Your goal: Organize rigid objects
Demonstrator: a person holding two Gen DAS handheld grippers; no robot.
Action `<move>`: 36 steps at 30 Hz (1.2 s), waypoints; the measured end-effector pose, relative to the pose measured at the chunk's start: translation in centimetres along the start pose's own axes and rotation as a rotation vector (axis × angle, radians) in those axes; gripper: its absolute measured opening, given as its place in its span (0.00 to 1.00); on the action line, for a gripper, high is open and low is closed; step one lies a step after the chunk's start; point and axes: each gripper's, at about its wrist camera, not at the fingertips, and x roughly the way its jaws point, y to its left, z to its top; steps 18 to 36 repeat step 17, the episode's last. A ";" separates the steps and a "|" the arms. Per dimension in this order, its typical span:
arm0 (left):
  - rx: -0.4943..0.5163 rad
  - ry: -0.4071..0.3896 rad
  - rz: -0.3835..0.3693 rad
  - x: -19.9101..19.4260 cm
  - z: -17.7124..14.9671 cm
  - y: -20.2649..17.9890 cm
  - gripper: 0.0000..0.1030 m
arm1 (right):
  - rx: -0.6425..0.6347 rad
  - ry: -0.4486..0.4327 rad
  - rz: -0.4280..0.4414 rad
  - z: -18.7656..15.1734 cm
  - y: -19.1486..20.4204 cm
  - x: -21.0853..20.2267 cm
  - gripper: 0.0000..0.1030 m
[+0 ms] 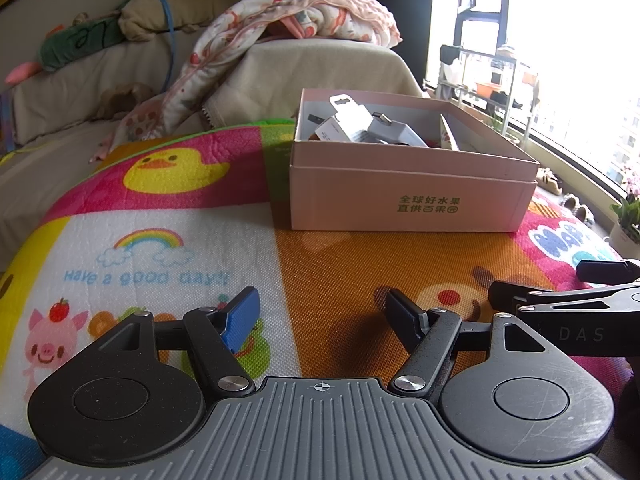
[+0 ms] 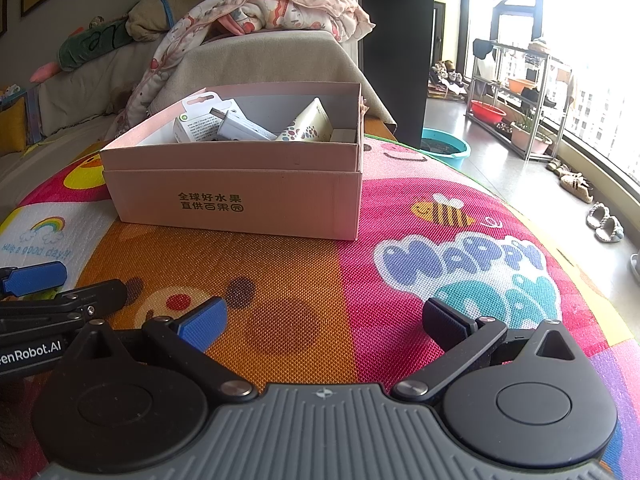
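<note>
- Living room, sofa [image 1: 320, 68] behind with a floral blanket [image 1: 304, 12] draped over it; bright window and a metal rack [image 2: 516, 92] off to the right.
- Cartoon play mat [image 1: 160, 240] covers the surface (duck, rainbow, "HAPPY DAY" print).
- Pink cardboard box [image 1: 408, 196] sits on the mat's far part, open top, green Chinese print on its front wall.
- Inside the box: white charger [image 2: 240, 126] lying on a white carton with hang tab [image 2: 192, 120], patterned paper cup [image 2: 308, 126] tipped on its side to the right. More items low in the box, too hidden to tell.
- Left tool [image 1: 320, 316] wide apart, nothing between fingers, low over the orange patch in front of the box.
- Right tool [image 2: 324, 322] also wide apart, holding nothing, just beside the left one, near side of the box.
</note>
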 end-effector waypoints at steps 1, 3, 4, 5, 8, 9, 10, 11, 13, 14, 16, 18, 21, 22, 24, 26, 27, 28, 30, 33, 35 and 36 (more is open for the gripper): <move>0.000 0.000 0.000 0.0 0.0 0.0 0.73 | 0.000 0.000 0.000 0.0 0.0 0.0 1.00; 0.002 0.001 0.001 0.0 0.0 -0.1 0.73 | 0.000 0.000 0.000 0.0 0.0 0.0 1.00; 0.002 0.001 0.001 0.0 0.0 0.0 0.73 | 0.000 0.000 0.000 0.0 0.0 0.0 1.00; 0.001 0.001 0.001 0.0 0.0 0.0 0.73 | 0.000 0.000 0.000 0.0 0.0 0.0 1.00; 0.000 0.001 0.000 0.0 0.0 0.0 0.73 | 0.000 0.000 0.000 0.0 0.0 0.0 1.00; 0.000 0.001 0.000 0.0 0.0 -0.1 0.73 | 0.000 0.000 0.000 0.0 0.0 0.0 1.00; 0.001 0.001 0.000 0.0 0.0 -0.1 0.73 | 0.000 0.000 0.000 0.0 0.0 0.0 1.00; 0.001 0.001 -0.002 0.0 0.0 0.0 0.73 | 0.000 0.000 0.000 0.0 0.0 0.0 1.00; 0.004 0.001 -0.002 0.0 -0.1 -0.1 0.73 | 0.000 0.000 0.000 0.0 0.0 0.0 1.00; 0.002 0.001 -0.003 0.0 -0.1 -0.1 0.73 | 0.000 0.000 0.000 0.0 0.0 0.0 1.00; 0.004 0.001 -0.003 0.0 -0.1 -0.2 0.73 | 0.000 0.000 0.000 0.0 0.0 0.0 1.00; 0.003 0.001 -0.003 0.0 -0.1 -0.2 0.73 | 0.000 0.000 0.000 0.0 0.0 0.0 1.00; 0.003 0.001 -0.003 0.0 -0.1 -0.2 0.73 | 0.000 0.000 0.000 0.0 0.0 0.0 1.00; 0.003 0.001 -0.003 0.0 -0.1 -0.2 0.73 | 0.000 0.000 0.000 0.0 0.0 0.0 1.00; 0.003 0.001 -0.003 0.0 -0.1 -0.2 0.73 | 0.000 0.000 0.000 0.0 0.0 0.0 1.00; 0.003 0.001 -0.003 0.0 -0.1 -0.2 0.73 | 0.000 0.000 0.000 0.0 0.0 0.0 1.00; 0.003 0.001 -0.003 0.0 -0.1 -0.2 0.73 | 0.000 0.000 0.000 0.0 0.0 0.0 1.00; 0.003 0.001 -0.003 0.0 -0.1 -0.2 0.73 | 0.000 0.000 0.000 0.0 0.0 0.0 1.00; 0.003 0.001 -0.003 0.0 -0.1 -0.2 0.73 | 0.000 0.000 0.000 0.0 0.0 0.0 1.00; 0.003 0.001 -0.003 0.0 -0.1 -0.2 0.73 | 0.000 0.000 0.000 0.0 0.0 0.0 1.00; 0.003 0.001 -0.003 0.0 -0.1 -0.2 0.73 | 0.000 0.000 0.000 0.0 0.0 0.0 1.00; 0.003 0.001 -0.003 0.0 -0.1 -0.2 0.73 | 0.000 0.000 0.000 0.0 0.0 0.0 1.00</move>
